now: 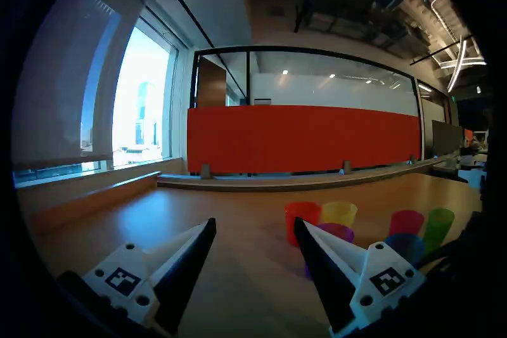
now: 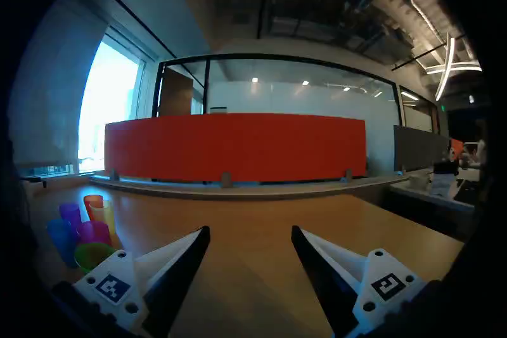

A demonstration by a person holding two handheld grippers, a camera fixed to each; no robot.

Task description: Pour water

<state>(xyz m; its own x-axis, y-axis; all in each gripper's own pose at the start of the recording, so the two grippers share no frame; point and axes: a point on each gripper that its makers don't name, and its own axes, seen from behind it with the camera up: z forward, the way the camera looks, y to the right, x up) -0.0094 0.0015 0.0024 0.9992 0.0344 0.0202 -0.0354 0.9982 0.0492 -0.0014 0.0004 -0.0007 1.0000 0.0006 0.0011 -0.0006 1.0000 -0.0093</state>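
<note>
Left gripper (image 1: 254, 221) - fingers spread wide, nothing between them, only bare wood table (image 1: 190, 205) in the gap. Each finger carries a black-and-white square marker (image 1: 122, 279) near its base.

The cups stand on the table on the right finger's side:
- The red cup (image 1: 302, 217) is just past the right fingertip, with its lower edge hidden behind it.
- The yellow cup (image 1: 338, 213) is right beside the red one, and the two look to be touching.
- The purple cup (image 1: 336, 233) is in front of the yellow one, partly covered by the right finger.
- Further out from that finger are the pink cup (image 1: 406, 221) and the green cup (image 1: 440, 224), side by side, with the blue cup (image 1: 405, 246) in front of them near the finger's marker block.
- All are upright. I cannot tell what is inside them.

Right gripper (image 2: 250, 229) - fingers also spread apart, holding nothing, low over the table. In this view the same cups sit in a tight bunch well out past the left finger, and none lies between the fingers. The green cup (image 2: 92, 254) is closest to that finger's base. The pink cup (image 2: 94, 232) and blue cup (image 2: 61, 236) are behind it. The purple cup (image 2: 70, 214), yellow cup (image 2: 108, 214) and red cup (image 2: 93, 201) are furthest back.

Straight ahead of both sets of fingers, a red partition (image 1: 304, 138) runs along the table's far edge with glass walls behind it. A bright window (image 1: 142, 110) is off past the left finger.
</note>
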